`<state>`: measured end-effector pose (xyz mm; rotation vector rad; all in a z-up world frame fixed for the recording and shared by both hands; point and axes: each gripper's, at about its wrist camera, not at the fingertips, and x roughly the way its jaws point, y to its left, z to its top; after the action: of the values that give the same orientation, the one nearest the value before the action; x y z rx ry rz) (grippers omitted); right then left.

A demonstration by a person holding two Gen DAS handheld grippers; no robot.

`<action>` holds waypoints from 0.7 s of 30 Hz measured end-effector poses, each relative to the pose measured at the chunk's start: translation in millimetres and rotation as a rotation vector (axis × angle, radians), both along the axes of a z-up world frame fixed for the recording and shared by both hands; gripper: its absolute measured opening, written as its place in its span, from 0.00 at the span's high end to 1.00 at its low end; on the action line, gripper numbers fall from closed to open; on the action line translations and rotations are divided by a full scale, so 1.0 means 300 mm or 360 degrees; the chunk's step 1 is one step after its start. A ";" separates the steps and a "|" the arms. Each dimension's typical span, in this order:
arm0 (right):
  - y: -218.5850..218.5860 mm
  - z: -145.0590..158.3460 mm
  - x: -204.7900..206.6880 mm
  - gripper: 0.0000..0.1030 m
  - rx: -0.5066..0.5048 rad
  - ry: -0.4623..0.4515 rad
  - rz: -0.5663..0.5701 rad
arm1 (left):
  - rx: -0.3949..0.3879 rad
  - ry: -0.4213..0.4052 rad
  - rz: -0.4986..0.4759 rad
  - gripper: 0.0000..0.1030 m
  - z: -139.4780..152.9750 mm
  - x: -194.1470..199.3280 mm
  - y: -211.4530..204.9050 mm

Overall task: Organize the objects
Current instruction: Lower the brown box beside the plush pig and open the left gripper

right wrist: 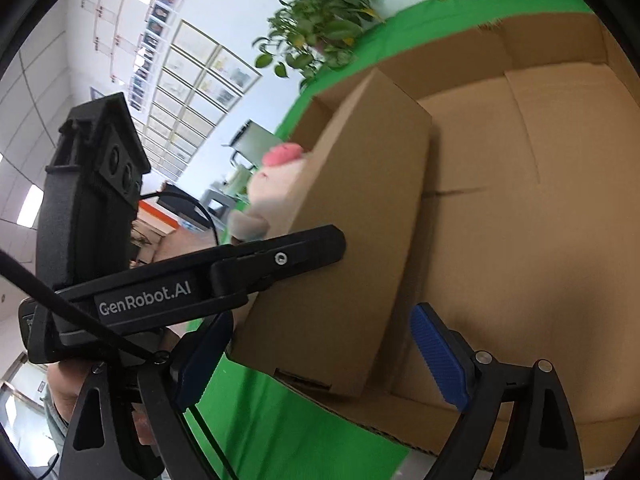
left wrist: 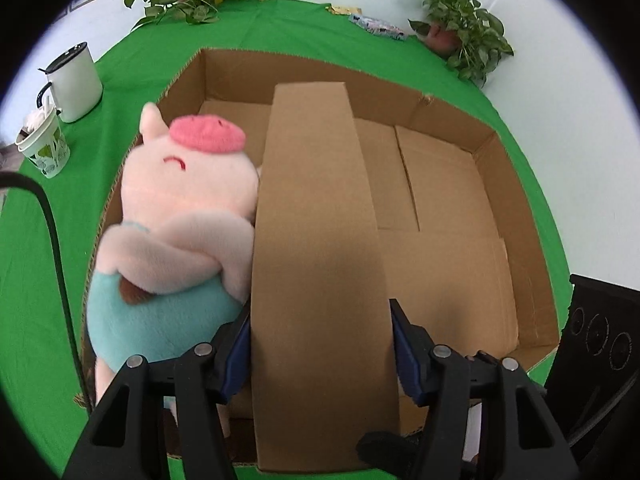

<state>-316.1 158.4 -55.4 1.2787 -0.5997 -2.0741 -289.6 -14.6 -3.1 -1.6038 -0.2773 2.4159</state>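
Left gripper (left wrist: 320,344) closed on a narrow cardboard box (left wrist: 320,240), blue pads (left wrist: 236,360) pressed against both long sides, jaws about half spread by the box's width. Box held over the open cardboard carton (left wrist: 520,216), its far end dipping inside, tight against the plush pig (left wrist: 180,216). Pig already lodged along the carton's left wall, pink snout up, teal body toward the camera.

Right gripper (right wrist: 328,360) empty, jaws wide, hovering near the carton's near rim (right wrist: 360,412) just beside the box's near end (right wrist: 340,280); nothing between its pads (right wrist: 440,356). Left gripper's black finger (right wrist: 280,256) visible across the box side in the right wrist view.

Judged about midway: one toy packed, the narrow box partly lowered but not yet resting on the carton floor, as far as could be told. Right half of the carton floor (left wrist: 448,200) bare. Left outside on the green desk (left wrist: 48,280): a white kettle (left wrist: 74,80), a patterned paper cup (left wrist: 46,148), some flat printed packets (left wrist: 376,26) at the far edge, and two potted plants (left wrist: 460,28). Unclear whether any of those belonged in the carton. Remaining, probably: settling the box down beside the pig, releasing it, then fetching whatever else needed packing.
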 end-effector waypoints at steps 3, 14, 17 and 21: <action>0.029 -0.010 0.021 0.12 0.0047 -0.0002 -0.0031 | 0.0005 0.0012 -0.0013 0.43 0.000 0.025 -0.002; 0.131 0.011 -0.049 0.26 0.0045 -0.0013 -0.0252 | 0.0242 0.0008 0.0025 0.47 -0.034 0.114 -0.095; 0.112 0.032 -0.098 0.34 0.0054 -0.0018 -0.0238 | 0.0284 0.0016 0.0037 0.49 -0.044 0.137 -0.104; 0.016 0.046 -0.201 0.52 0.0103 -0.0035 -0.0212 | 0.0297 0.0026 0.0027 0.49 -0.045 0.155 -0.104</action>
<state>-376.4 163.1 -41.7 1.3321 -0.6485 -2.2066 -243.2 -45.8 -16.7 -1.5056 -0.4992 2.3364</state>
